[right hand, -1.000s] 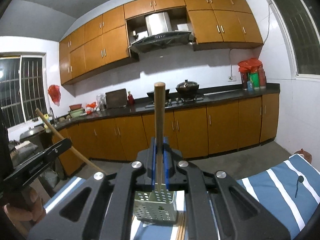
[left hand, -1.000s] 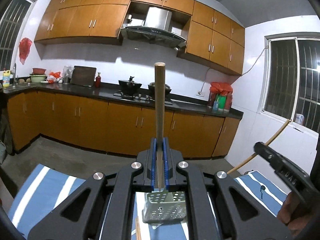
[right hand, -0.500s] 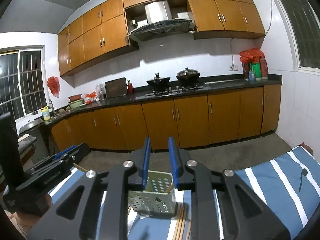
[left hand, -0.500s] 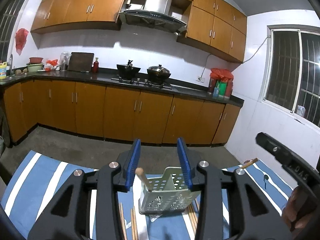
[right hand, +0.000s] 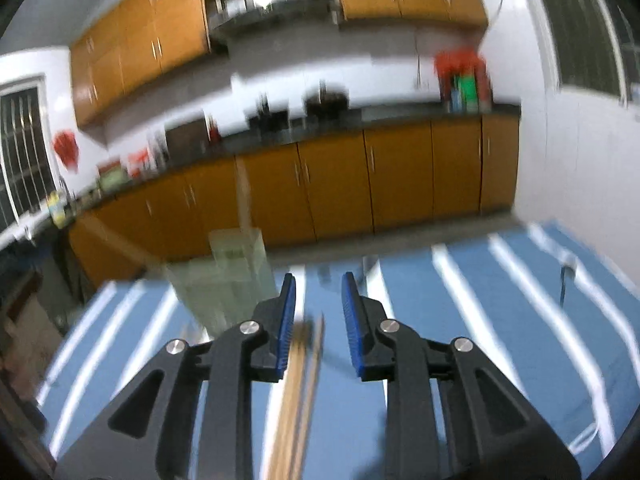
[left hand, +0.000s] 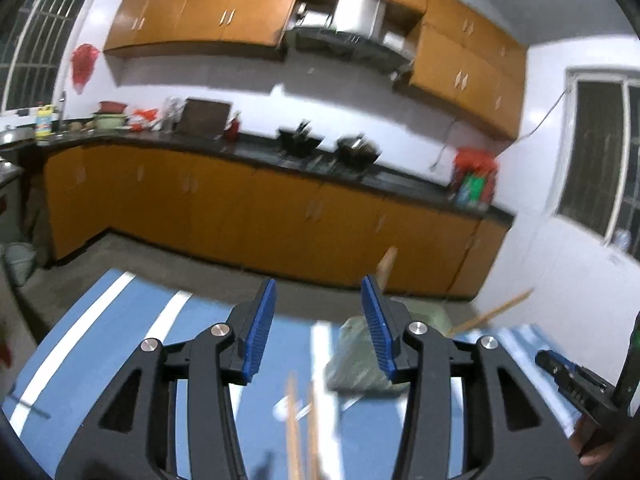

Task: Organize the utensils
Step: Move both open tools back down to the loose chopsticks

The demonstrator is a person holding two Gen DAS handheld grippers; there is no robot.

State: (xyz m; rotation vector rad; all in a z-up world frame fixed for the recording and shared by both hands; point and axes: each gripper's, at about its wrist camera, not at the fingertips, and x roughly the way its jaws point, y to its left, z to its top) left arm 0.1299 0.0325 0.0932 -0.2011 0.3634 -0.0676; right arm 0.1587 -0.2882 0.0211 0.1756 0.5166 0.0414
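Note:
A pale green perforated utensil holder stands on the blue-and-white striped cloth. Two wooden chopsticks lean out of the holder. My left gripper is just left of the holder; its jaws are opening, with nothing between them. Loose chopsticks lie on the cloth below it. In the blurred right wrist view the holder sits left of my right gripper. Its jaws are opening over loose chopsticks on the cloth, and the pads touch nothing. The right gripper also shows at the left wrist view's right edge.
Beyond the striped cloth lies a bare concrete floor, then orange base cabinets under a dark counter with pots. White walls and barred windows close both sides. A hand shows at the lower right edge of the left wrist view.
A second ago each gripper was shut on an upright chopstick over the holder. Both opened and the chopsticks dropped into the holder. Both grippers have since sunk toward the cloth, to either side of the holder.

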